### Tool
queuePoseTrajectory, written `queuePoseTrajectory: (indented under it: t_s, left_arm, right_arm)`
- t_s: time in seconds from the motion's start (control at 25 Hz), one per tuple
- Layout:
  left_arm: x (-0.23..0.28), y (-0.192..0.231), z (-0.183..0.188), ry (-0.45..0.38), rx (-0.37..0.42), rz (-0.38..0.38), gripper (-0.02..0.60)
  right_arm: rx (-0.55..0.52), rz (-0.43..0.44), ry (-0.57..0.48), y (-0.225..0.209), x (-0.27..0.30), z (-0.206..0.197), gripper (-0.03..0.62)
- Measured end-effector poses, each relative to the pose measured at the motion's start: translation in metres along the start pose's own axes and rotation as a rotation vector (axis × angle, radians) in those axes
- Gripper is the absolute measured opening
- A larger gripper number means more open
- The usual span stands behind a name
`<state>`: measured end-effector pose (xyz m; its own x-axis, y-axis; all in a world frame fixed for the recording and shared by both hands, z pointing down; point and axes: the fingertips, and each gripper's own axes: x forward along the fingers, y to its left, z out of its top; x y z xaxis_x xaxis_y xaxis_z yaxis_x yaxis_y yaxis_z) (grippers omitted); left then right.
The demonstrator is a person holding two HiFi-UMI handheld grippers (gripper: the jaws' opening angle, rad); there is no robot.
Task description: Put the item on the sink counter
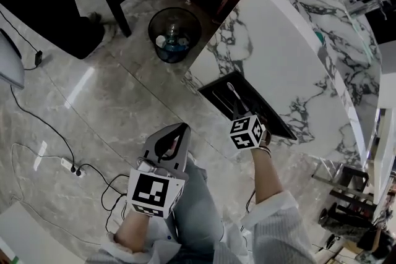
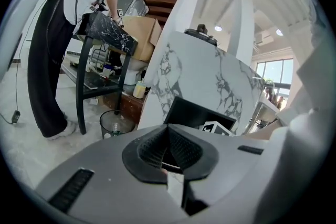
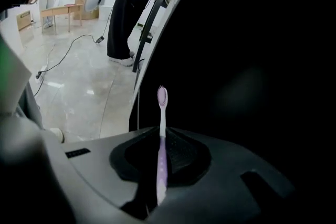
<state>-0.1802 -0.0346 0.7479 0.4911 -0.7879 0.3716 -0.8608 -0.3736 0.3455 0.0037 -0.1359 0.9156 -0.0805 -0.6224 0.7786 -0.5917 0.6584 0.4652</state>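
Sticking head-first out of the right claw, toothbrush runs lengthwise.

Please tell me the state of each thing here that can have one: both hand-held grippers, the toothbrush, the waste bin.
Right hand-held gripper: shut on the toothbrush.
Toothbrush: gripped by its handle, bristle head sticking out beyond the jaws.
Left hand-held gripper: shut, nothing between the jaws.
Waste bin: upright on the floor, no lid, some rubbish inside.

The veined marble-look counter and stone floor are showing gloss; the toothbrush is presenting smooth plastic.
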Motion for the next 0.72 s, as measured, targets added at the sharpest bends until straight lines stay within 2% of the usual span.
queuePoseTrajectory:
  t_s: [0.2, 0.36, 0.72]
  left_arm:
    - [-0.002, 0.001, 0.001, 0.006, 0.003, 0.001, 0.017]
    - [-0.009, 0.005, 0.012, 0.009, 0.001, 0.021, 0.017]
    - [-0.054, -0.028, 0.086, 0.029, -0.012, 0.033, 0.017]
  right_arm:
    - [0.007, 0.032, 0.037, 0.002, 0.011, -0.006, 0.043]
    - [0.041, 0.041, 0.028, 0.004, -0.003, 0.001, 0.043]
    - [0.135, 0.14, 0.021, 0.018, -0.093, 0.035, 0.043]
